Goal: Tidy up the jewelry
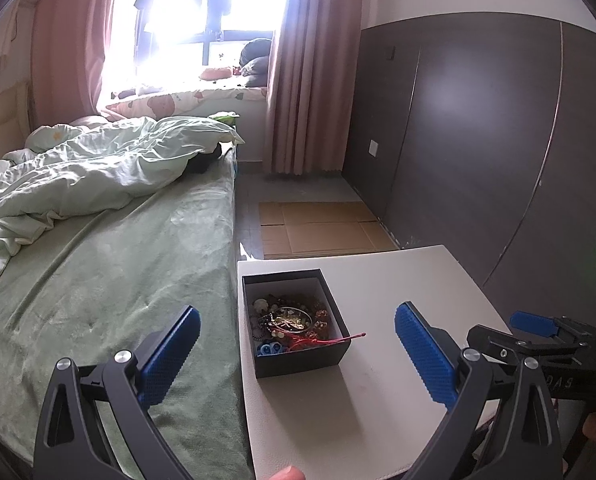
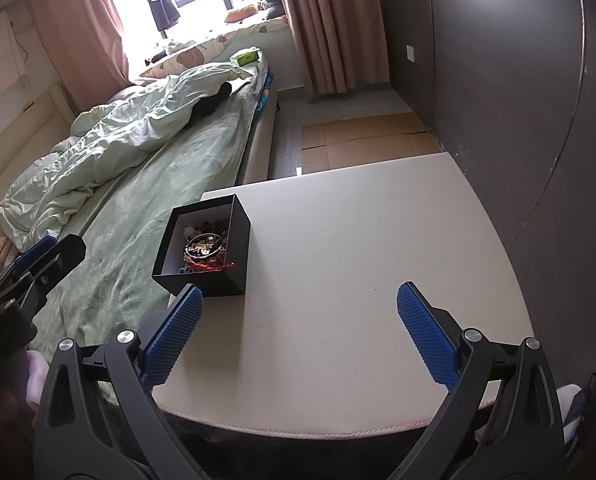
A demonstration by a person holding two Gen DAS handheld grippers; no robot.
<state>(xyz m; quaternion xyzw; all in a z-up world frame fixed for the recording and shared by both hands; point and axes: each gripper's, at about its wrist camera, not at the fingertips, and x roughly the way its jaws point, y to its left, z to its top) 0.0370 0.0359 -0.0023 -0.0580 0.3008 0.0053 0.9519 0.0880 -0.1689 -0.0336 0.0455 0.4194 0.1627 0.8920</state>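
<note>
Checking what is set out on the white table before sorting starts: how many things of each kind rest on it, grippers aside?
Black open box holding tangled jewelry: 1
Loose jewelry lying on the white table itself: 0
Total: 1

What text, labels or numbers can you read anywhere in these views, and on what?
"EV8" or similar: embossed, mirrored letters on the right gripper's black body, left wrist view; too faint to read surely.
Gold mark on the oval piece in the black jewelry box: looks like a character, too small to read.
Green box on the bed: print too blurred.
Nothing else legible.
</note>
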